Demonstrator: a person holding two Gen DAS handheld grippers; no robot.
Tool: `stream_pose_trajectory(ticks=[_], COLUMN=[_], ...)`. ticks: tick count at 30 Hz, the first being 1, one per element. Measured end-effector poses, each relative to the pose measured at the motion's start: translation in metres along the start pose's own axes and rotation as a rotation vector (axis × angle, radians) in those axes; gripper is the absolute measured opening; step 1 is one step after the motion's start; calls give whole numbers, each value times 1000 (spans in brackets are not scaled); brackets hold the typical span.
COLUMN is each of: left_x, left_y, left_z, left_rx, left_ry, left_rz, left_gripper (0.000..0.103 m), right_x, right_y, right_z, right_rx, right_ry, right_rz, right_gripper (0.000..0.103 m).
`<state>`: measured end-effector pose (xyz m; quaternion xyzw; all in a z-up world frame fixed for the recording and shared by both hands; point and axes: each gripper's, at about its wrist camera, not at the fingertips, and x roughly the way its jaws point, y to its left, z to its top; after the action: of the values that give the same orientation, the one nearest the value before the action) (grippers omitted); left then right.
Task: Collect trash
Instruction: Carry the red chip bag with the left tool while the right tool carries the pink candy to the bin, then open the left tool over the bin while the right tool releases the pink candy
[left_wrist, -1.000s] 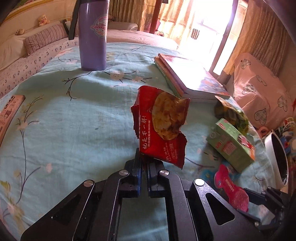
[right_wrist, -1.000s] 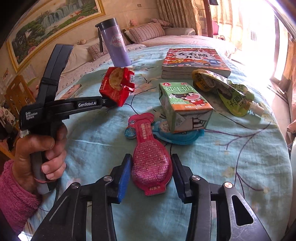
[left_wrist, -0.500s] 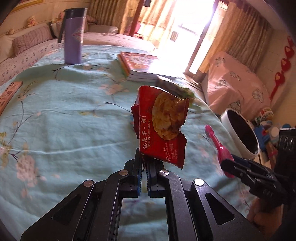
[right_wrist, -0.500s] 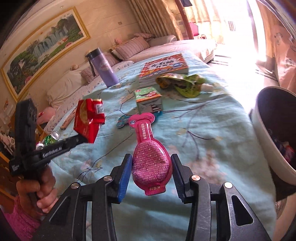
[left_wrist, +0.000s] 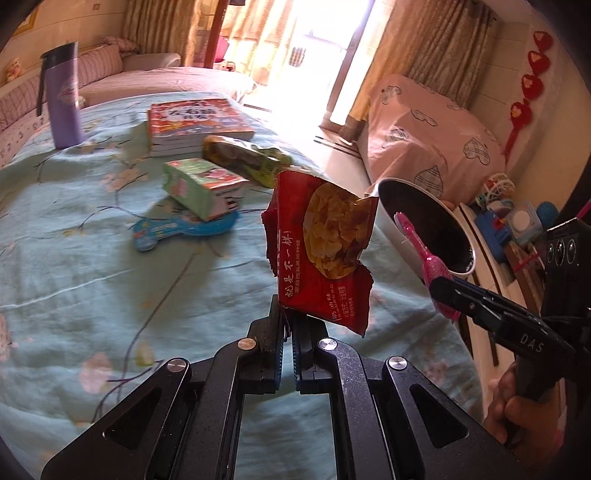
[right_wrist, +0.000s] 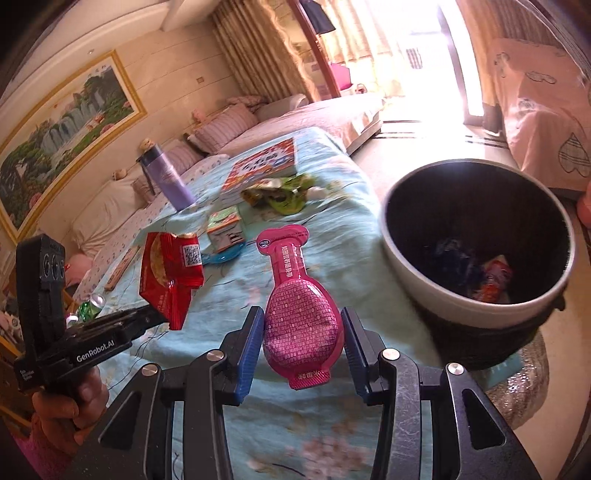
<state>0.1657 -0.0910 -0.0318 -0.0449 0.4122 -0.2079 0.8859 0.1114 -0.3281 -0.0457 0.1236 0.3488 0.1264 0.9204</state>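
My left gripper (left_wrist: 288, 325) is shut on the lower edge of a red snack bag (left_wrist: 325, 251), held upright above the bed; the bag also shows in the right wrist view (right_wrist: 168, 273). My right gripper (right_wrist: 301, 343) is shut on a pink flat pouch (right_wrist: 299, 314), held above the bed's edge; the pouch also shows in the left wrist view (left_wrist: 424, 254). A round trash bin (right_wrist: 476, 306) with a pale rim stands just right of the bed, some wrappers inside; it also shows in the left wrist view (left_wrist: 454, 218).
On the light blue bedspread (left_wrist: 92, 266) lie a green carton (left_wrist: 201, 186), a blue pouch (left_wrist: 177, 229), a yellow-green wrapper (left_wrist: 247, 158), a stack of books (left_wrist: 192, 123) and a purple bottle (left_wrist: 62, 96). A pink covered seat (left_wrist: 424, 140) stands behind the bin.
Both grippers have swung right with their loads, away from the bed's middle to its edge. The bin is now much nearer and larger in both views.
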Motion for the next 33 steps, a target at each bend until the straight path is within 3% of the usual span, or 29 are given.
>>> stream_pose_trajectory(ticks=[18, 33], left_x=[43, 76], left_y=[-91, -139], left_z=[36, 66], left_rx=[165, 253], left_ry=[53, 111], left_rz=[-77, -88], left_gripper=[3, 3], right_x=[-39, -36], right_y=[-82, -113], right_z=[28, 49], right_rx=[106, 124], right_ry=[-102, -116], right_rz=[-105, -149], right_gripper=[43, 43])
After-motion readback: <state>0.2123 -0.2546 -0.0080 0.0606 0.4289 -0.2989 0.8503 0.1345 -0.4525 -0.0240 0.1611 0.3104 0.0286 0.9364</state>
